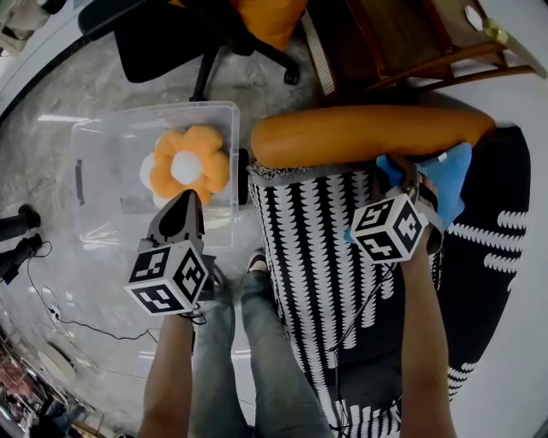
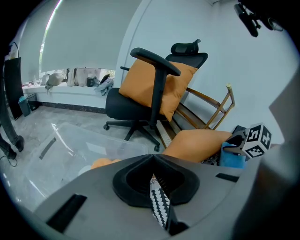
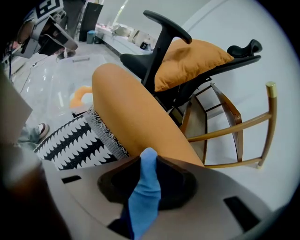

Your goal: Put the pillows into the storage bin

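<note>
The clear storage bin [image 1: 154, 113] [image 2: 70, 136] stands on the floor with an orange flower pillow [image 1: 188, 167] [image 2: 101, 163] inside. My left gripper [image 1: 189, 198] [image 2: 152, 159] hovers over the bin's near side. Its jaws are shut at the tips, and only a sliver of distant black-and-white pattern shows through the slit. To the right lie a long orange pillow [image 1: 368, 133] [image 3: 136, 112] and a black-and-white patterned pillow [image 1: 317, 248] [image 3: 75, 140]. My right gripper [image 1: 409, 171] [image 3: 147, 157] is shut on a blue pillow [image 1: 449, 167] [image 3: 145, 187] beside the orange one.
An office chair with an orange cushion [image 1: 265, 17] [image 2: 154, 89] stands behind the bin. A wooden chair [image 1: 411, 43] [image 3: 243, 126] sits behind the long pillow. A black patterned textile [image 1: 501, 239] lies at the right, and cables [image 1: 51, 316] run at the left. The person's legs [image 1: 257, 359] are between bin and pillows.
</note>
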